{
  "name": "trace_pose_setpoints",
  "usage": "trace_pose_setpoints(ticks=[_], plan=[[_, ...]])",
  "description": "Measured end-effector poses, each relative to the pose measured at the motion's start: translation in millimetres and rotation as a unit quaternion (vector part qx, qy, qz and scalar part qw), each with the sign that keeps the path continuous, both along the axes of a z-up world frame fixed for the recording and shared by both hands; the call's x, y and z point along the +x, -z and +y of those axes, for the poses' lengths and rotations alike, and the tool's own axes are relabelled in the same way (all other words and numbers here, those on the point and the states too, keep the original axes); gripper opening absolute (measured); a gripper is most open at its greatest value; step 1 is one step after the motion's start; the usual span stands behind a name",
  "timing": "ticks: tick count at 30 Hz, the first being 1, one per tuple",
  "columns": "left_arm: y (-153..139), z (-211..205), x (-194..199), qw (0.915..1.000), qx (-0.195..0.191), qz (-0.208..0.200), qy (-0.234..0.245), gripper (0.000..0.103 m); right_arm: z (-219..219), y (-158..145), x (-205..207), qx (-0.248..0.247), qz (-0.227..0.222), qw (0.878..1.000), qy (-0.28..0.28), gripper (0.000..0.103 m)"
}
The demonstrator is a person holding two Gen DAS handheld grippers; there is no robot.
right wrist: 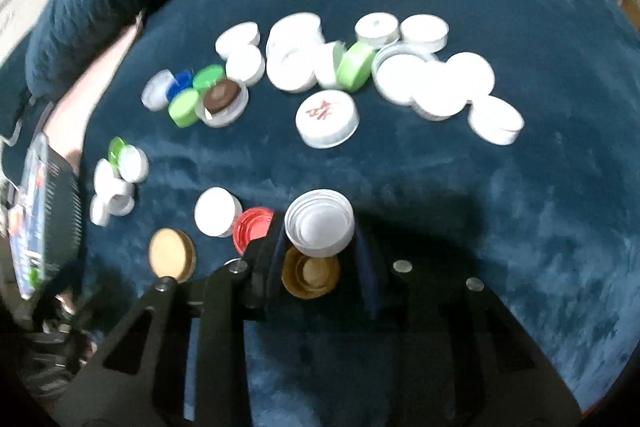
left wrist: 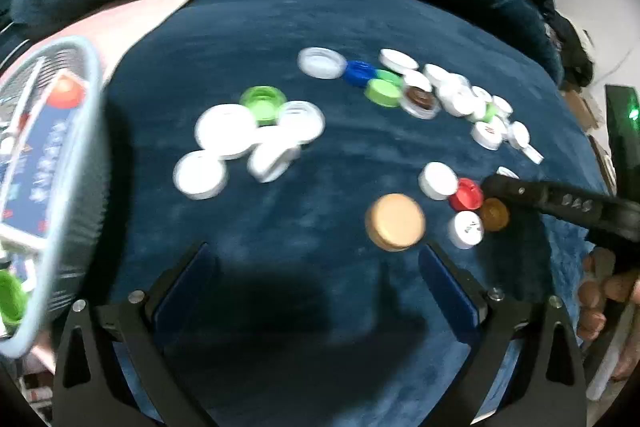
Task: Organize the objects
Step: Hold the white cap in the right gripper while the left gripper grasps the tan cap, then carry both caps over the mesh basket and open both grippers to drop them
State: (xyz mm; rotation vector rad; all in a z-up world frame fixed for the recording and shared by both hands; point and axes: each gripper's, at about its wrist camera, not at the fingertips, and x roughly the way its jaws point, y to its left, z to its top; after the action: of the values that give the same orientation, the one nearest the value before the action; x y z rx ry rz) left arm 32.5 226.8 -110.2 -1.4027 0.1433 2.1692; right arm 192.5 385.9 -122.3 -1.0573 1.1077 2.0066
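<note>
Item: white cap (right wrist: 320, 225), pinched in my right claw (right wrist: 320, 247)

Light, stiff, slick plastic; I grip across its ribbed rim. Gold cap (right wrist: 310, 277) sits just behind it; red cap (right wrist: 250, 227) left. Left claw (left wrist: 316, 275) spread, empty.
</note>
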Motion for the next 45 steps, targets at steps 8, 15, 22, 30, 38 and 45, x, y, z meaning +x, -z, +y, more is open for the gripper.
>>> trace_pose_setpoints(ticks=[8,15,22,30,38,45], plan=[[25,50,10,0.9977,-0.011,0.017,0.065,0.094,1,-19,15,-0.026,0.046,0.998,0.022,0.033],[23,53,9,0.9963,-0.002,0.021,0.084,0.041,5,-20,6,-0.028,0.036,0.999,0.011,0.033],[-13,19,5,0.9976,0.029,0.037,0.05,0.041,-7,-34,-16,-0.025,0.048,0.999,0.002,0.033],[-81,-69,-27,0.9942,0.068,0.079,-0.028,0.041,-40,-88,-88,-0.002,0.093,0.994,-0.06,0.033],[-128,-190,-84,0.9838,0.054,0.111,-0.13,0.041,-118,-148,-196,0.039,0.139,0.971,-0.192,0.033],[-101,-264,-110,0.9743,0.034,0.071,-0.211,0.041,-162,-152,-264,0.033,0.139,0.955,-0.261,0.034]])
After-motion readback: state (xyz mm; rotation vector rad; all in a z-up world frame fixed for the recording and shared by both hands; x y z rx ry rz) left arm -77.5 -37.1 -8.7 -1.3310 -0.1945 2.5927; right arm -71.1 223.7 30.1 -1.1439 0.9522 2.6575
